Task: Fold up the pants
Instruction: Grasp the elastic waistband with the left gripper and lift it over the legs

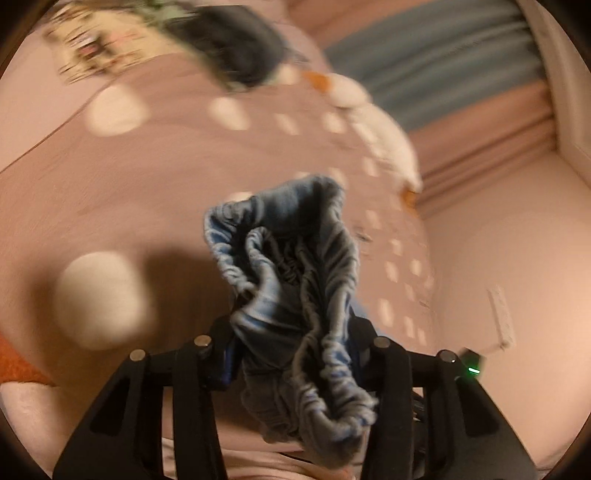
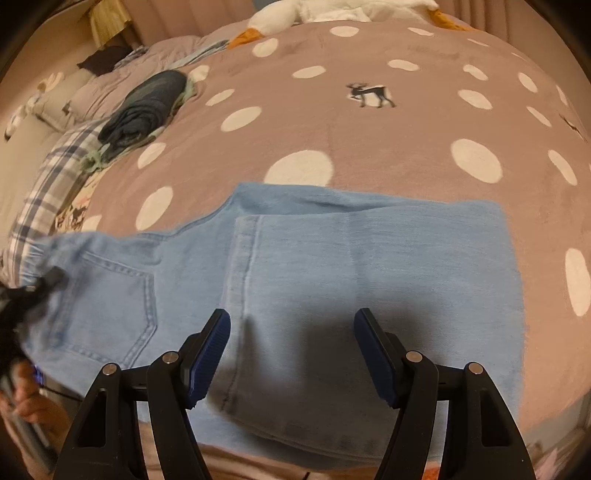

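Observation:
Light blue denim pants [image 2: 332, 280] lie on a pink blanket with white dots [image 2: 332, 110], the legs folded over on the right and a back pocket [image 2: 110, 306] on the left. My right gripper [image 2: 291, 350] is open and empty, hovering just above the folded legs. My left gripper [image 1: 291, 354] is shut on the bunched elastic waistband [image 1: 295, 277] and holds it lifted off the bed. In the right wrist view the left gripper [image 2: 22, 295] shows at the far left edge, on the waistband end.
A pile of dark folded clothes [image 2: 147, 107] and a plaid cloth [image 2: 48, 188] lie at the left of the bed. A white plush goose [image 2: 295, 11] lies along the far edge. A wall and blue curtain [image 1: 443, 62] stand beyond.

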Tool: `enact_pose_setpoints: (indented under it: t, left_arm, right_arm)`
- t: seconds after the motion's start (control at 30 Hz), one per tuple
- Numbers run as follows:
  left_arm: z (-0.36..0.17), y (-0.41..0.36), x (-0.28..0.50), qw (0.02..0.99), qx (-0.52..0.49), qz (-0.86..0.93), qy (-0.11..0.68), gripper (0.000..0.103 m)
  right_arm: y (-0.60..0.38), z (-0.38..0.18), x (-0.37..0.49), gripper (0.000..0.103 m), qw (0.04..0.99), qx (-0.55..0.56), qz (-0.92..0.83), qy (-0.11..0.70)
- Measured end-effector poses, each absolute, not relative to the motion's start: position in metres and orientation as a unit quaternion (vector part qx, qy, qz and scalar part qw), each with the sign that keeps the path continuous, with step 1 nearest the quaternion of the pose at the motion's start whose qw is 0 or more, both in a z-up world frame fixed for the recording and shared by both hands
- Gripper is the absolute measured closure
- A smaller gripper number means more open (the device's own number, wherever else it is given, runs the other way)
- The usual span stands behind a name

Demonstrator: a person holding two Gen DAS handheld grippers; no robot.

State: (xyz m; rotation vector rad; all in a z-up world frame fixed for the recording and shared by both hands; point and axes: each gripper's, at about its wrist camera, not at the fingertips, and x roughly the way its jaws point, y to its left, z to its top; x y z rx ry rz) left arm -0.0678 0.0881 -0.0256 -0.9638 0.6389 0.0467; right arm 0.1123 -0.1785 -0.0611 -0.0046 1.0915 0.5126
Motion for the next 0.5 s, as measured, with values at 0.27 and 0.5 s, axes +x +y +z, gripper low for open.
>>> enact_pose_setpoints:
  t: [0.27, 0.5]
  left_arm:
    - [0.015, 0.021, -0.016, 0.865, -0.359, -0.07, 0.343, 0.062]
    - [0.003, -0.03, 0.027, 0.858, -0.303, -0.119, 0.396, 0.062]
  right_arm:
    - [-0.209, -0.05, 0.112, 0.034, 0.845, 0.034, 0.213, 0.489]
    - [-0.244, -0.045, 0.107, 0.034, 0.859, 0.074, 0.176, 0.474]
